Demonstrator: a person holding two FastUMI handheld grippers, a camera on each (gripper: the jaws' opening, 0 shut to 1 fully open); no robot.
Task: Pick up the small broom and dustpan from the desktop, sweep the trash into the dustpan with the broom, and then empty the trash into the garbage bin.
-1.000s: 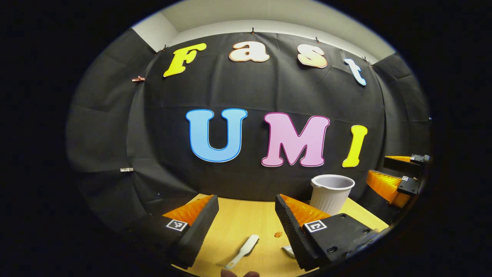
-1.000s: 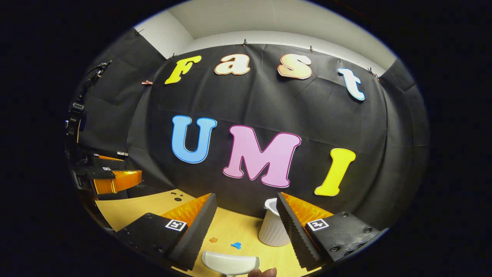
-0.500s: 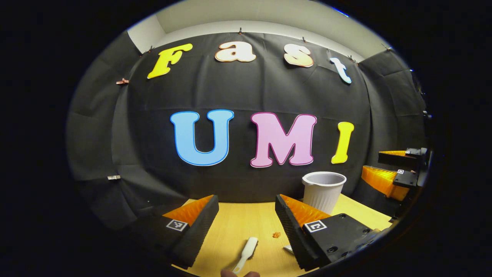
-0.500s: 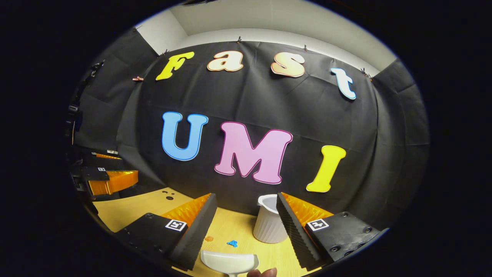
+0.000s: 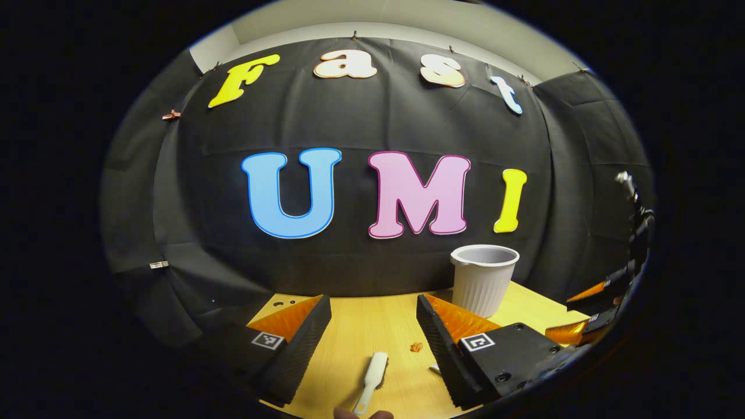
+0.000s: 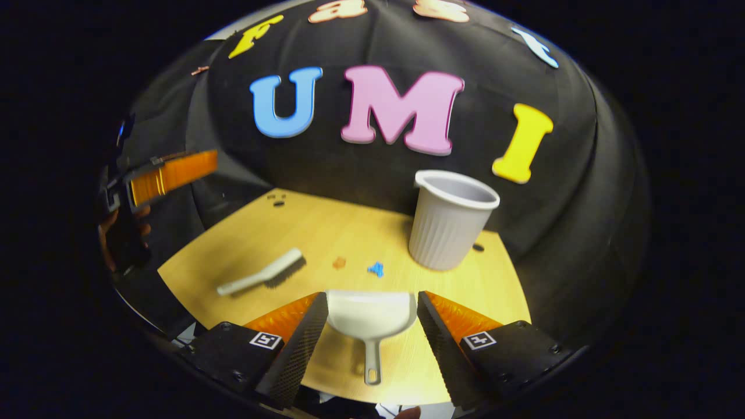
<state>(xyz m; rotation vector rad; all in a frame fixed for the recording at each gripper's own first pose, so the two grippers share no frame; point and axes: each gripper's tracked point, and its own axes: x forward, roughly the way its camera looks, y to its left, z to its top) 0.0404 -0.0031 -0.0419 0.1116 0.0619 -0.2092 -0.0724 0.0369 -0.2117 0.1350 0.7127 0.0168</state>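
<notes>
Wooden counter [image 6: 244, 244] is now seen from higher as the right gripper [image 6: 372, 326] has tipped down over the dustpan [image 6: 371, 315], fingers apart, ready to grasp, while the left gripper [image 5: 372, 334], fingers apart, hovers above the broom [image 5: 372, 378].

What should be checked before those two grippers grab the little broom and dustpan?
1. Right gripper open: ok, fingers spread either side of the dustpan.
2. Dustpan handle reachable: ok, it points toward the gripper.
3. Left gripper open: ok.
4. Small broom lined up: ok, it lies on the desktop between the fingers.
5. Trash in place: ok, orange scrap and blue scrap lie ahead of the dustpan.
6. Garbage bin upright: ok.
</notes>
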